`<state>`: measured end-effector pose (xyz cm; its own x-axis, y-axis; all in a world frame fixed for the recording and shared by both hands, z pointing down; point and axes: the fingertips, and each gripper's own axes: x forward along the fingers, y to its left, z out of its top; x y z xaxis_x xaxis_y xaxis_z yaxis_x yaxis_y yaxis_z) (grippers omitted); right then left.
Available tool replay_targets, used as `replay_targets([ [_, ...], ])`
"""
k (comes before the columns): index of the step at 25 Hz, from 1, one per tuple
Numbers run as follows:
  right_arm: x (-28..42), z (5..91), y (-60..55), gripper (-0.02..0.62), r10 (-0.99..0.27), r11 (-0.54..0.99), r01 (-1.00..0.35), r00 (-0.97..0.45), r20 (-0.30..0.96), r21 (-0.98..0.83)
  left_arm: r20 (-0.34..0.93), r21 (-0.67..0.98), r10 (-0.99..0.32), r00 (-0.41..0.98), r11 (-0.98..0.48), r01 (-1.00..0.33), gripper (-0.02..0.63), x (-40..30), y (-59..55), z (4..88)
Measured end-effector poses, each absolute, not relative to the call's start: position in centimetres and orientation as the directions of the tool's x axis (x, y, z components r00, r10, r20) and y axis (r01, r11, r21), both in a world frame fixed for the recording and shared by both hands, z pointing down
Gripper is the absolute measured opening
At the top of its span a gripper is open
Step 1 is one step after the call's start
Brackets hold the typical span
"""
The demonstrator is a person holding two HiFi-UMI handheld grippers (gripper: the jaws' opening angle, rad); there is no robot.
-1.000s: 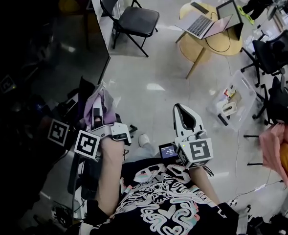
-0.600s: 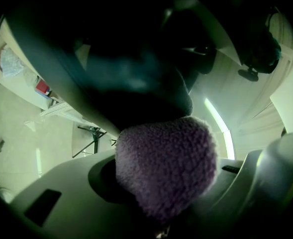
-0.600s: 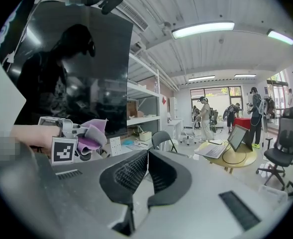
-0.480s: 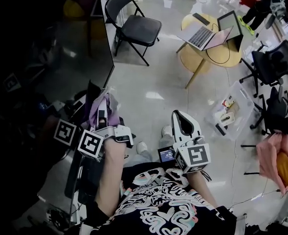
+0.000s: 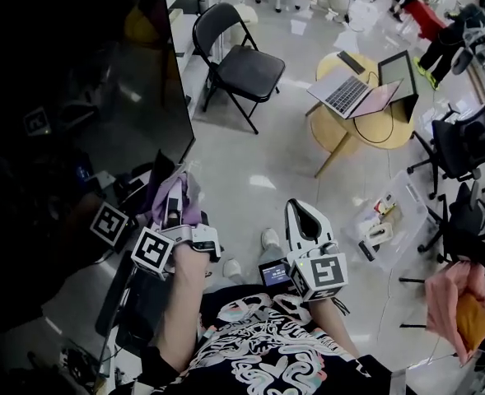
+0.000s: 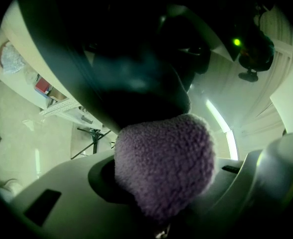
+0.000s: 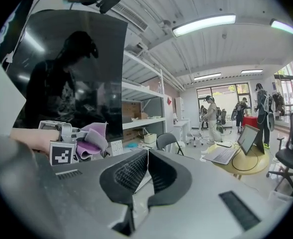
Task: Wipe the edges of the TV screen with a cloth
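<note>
The dark TV screen (image 5: 102,97) fills the left of the head view, and its lower right corner (image 5: 193,141) hangs just above my left gripper (image 5: 170,192). That gripper is shut on a purple fleece cloth (image 5: 186,196). In the left gripper view the cloth (image 6: 163,171) bulges between the jaws, right under the TV's dark edge (image 6: 86,83). My right gripper (image 5: 300,211) is shut and empty, held away from the TV over the floor. The right gripper view shows its pads (image 7: 131,171) closed together, with the cloth (image 7: 91,138) and TV (image 7: 71,73) to the left.
A black folding chair (image 5: 246,60) stands behind the TV's edge. A round wooden table (image 5: 374,126) carries two laptops. Office chairs (image 5: 473,146) and a clear bin (image 5: 386,212) sit to the right. A pink cloth (image 5: 450,290) hangs at the far right. People stand at the back.
My left gripper has brought the cloth up closer to the TV's lower right corner. The right gripper has stayed shut and has barely moved.
</note>
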<state>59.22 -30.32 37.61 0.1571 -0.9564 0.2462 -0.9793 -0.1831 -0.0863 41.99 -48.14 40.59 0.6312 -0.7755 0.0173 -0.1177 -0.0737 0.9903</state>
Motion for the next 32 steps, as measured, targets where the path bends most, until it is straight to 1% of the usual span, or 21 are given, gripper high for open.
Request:
replay_targets([
  [4,61.0,36.7,-31.7,0.029,-0.963,-0.148,-0.985,0.123,0.241,-0.09,0.011,0.993,-0.78,0.626,-0.062,-0.095,0.169,43.5,-48.7,39.9],
  [8,62.8,35.7,-33.4,0.029,-0.968,-0.114,-0.989,0.089,0.234,-0.094,0.03,0.991,-0.79,0.612,-0.055,-0.12,0.169,44.2,-49.5,39.8],
  [12,64.0,35.9,-35.4,0.029,-0.971,-0.069,-0.992,0.043,0.237,-0.104,-0.001,0.993,-0.788,0.616,-0.071,-0.089,0.169,45.5,-50.5,39.1],
  [18,65.3,36.2,-37.7,0.029,-0.972,-0.005,-0.995,-0.017,0.234,-0.095,-0.014,0.994,-0.788,0.615,-0.08,-0.08,0.169,47.1,-51.4,39.3],
  [32,69.1,35.5,-41.3,0.029,-0.971,0.087,-0.991,-0.107,0.216,-0.1,0.003,0.992,-0.819,0.574,-0.071,-0.106,0.169,49.9,-52.8,39.2],
])
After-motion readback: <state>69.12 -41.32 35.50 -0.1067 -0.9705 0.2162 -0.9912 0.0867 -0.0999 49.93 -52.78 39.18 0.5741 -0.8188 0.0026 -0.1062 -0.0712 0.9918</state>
